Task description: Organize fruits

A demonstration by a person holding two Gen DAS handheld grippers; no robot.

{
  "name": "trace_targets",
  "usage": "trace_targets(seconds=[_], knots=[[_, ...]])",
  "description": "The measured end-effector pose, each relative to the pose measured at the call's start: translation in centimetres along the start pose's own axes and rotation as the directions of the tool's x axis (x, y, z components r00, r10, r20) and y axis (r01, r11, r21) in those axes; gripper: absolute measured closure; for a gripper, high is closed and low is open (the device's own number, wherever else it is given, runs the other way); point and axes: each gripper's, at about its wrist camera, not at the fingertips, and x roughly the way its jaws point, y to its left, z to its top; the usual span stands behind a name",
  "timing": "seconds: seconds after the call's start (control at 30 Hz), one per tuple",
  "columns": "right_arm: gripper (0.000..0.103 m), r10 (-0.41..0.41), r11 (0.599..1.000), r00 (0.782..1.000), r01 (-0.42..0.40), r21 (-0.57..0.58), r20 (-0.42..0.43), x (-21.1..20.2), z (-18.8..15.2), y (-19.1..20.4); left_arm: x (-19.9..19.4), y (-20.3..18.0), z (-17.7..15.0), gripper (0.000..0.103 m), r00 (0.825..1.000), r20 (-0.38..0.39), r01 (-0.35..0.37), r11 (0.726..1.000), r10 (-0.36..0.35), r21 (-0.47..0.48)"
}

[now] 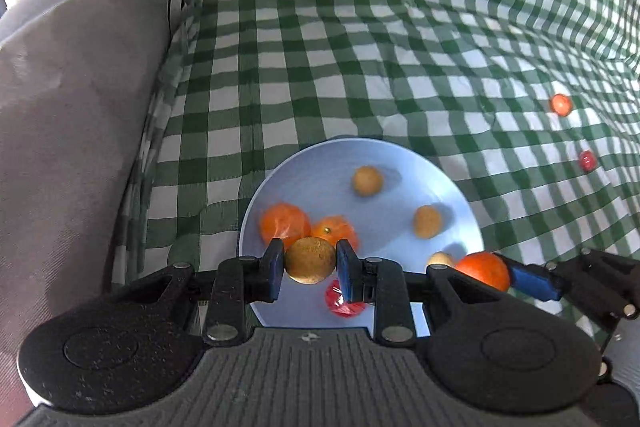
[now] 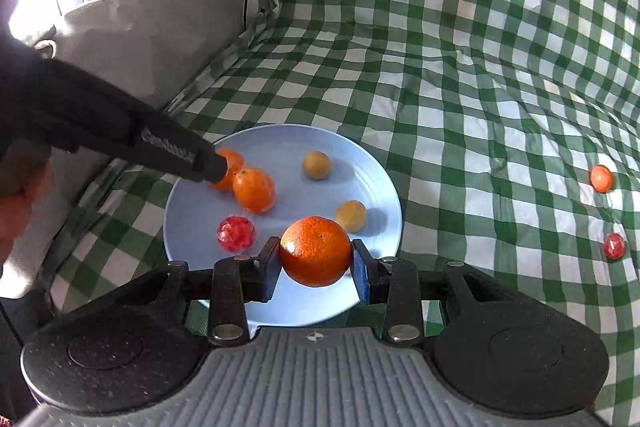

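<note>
Both tools loaded, over the blue plate (image 2: 384,187). Left tool (image 1: 310,267) clenched on a tan round fruit (image 1: 310,261), hanging above the plate's near-left part, just in front of the two oranges (image 1: 304,225) lying there. Right tool (image 2: 315,259) clenched on an orange (image 2: 315,251), above the plate's near edge, right of the red fruit (image 2: 236,233). Drop point for each is straight below, neither fruit touching the plate yet as far as I can tell. Round fruit, no long axis to align. Two small red fruits (image 2: 601,179) sit loose on the checked cloth (image 2: 460,87), well off to the right; right tool is nearer those.
</note>
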Motion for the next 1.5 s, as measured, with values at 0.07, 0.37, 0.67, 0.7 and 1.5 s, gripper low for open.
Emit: trace_targets(seconds=[0.07, 0.37, 0.67, 0.7, 1.5], knots=[[0.064, 0.003, 1.0, 1.0, -0.003, -0.006, -0.003, 0.7, 0.2, 0.0, 0.6, 0.0, 0.1, 0.07, 1.0, -0.008, 0.0, 1.0, 0.0, 0.007], [0.011, -0.021, 0.999, 1.0, 0.021, -0.026, 0.017, 0.0, 1.0, 0.2, -2.2, -0.4, -1.4, 0.0, 0.997, 0.067, -0.038, 0.998, 0.035, 0.045], [0.003, 0.006, 1.0, 1.0, -0.005, 0.028, -0.03, -6.1, -2.7, 1.3, -9.3, 1.2, -8.1, 0.0, 0.995, 0.049, -0.085, 0.996, 0.086, -0.03], [0.002, 0.009, 0.999, 1.0, -0.008, 0.031, -0.028, -6.9, -3.1, 1.5, -9.8, 1.3, -8.8, 0.0, 0.995, 0.046, -0.087, 0.995, 0.089, -0.039], [0.001, -0.071, 0.997, 0.988, 0.069, 0.016, 0.137, -14.0, -5.9, 4.5, -16.0, -0.1, -12.1, 0.0, 0.975, 0.178, -0.132, 0.991, 0.133, -0.018]])
